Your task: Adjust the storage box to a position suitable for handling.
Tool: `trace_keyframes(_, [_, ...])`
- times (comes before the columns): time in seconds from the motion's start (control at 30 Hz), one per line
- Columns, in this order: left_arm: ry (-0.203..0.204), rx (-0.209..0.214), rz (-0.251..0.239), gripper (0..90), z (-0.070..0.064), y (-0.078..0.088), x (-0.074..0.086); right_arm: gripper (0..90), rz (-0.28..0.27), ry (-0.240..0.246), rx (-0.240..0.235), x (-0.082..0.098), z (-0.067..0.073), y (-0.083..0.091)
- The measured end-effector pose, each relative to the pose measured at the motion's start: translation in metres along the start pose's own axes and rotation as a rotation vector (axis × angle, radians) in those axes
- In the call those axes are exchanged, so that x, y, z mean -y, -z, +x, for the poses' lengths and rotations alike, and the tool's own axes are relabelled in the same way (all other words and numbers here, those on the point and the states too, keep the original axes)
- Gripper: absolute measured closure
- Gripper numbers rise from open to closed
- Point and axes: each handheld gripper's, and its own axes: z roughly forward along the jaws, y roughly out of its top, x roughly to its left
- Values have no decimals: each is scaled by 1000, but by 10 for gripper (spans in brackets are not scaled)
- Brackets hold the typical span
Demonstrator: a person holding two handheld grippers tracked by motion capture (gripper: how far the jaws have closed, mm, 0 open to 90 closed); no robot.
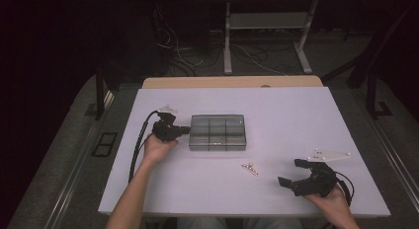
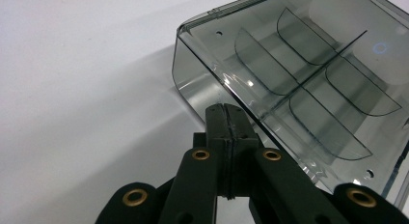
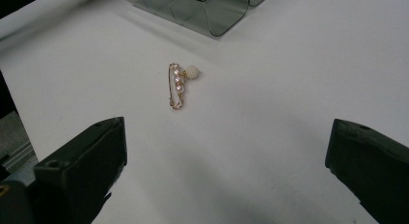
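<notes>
A smoky clear box (image 1: 218, 133) with several divided compartments sits in the middle of the white table, its lid shut. My left gripper (image 1: 185, 131) lies at the box's left side, jaws shut with nothing between them. In the left gripper view the pressed-together tips of the left gripper (image 2: 225, 113) sit right by the wall of the box (image 2: 299, 74); I cannot tell whether they touch. A small gold pin with pearls (image 1: 250, 168) lies in front of the box. My right gripper (image 1: 291, 172) rests open at the front right, pointing at the pin (image 3: 179, 84), well short of it.
The white table top (image 1: 276, 110) has bare room around the box and ends close behind both hands. The left gripper's black cable (image 1: 137, 147) trails along the table's left edge. Beyond the far edge are a desk frame (image 1: 228, 41) and loose cables on the floor.
</notes>
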Motion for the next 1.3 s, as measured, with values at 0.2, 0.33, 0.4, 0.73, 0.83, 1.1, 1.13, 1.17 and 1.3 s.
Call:
trace_keyframes(0.2, [-8, 7, -6, 889, -3, -1, -1, 8, 2, -2, 1, 0, 0, 0])
trace_keyframes(0.33, [-20, 19, -6, 889, -8, -4, -3, 7, 2, -2, 2, 0, 0, 0])
trace_keyframes(0.4, [-34, 18, 5, 889, -11, -5, -5, 8, 2, -2, 1, 0, -1, 0])
trace_keyframes(0.73, [-56, 38, 4, 889, -19, -10, -11, 7, 1, -5, 2, 0, -1, 0])
trace_keyframes(0.83, [-68, 49, 5, 889, -22, -13, -12, 7, 1, -7, 2, 0, -1, 0])
trace_keyframes(1.1, [-98, 73, 16, 889, -33, -19, -15, 7, 1, -6, 2, 0, -1, 0])
trace_keyframes(1.13, [-99, 76, 15, 889, -35, -20, -15, 7, 1, -6, 2, 0, -1, 0])
trace_keyframes(1.17, [-103, 77, 19, 889, -36, -21, -16, 7, 1, -4, 1, 0, -1, 0])
trace_keyframes(1.3, [-118, 90, 23, 889, -41, -24, -17, 8, 1, -4, 1, 0, -1, 1])
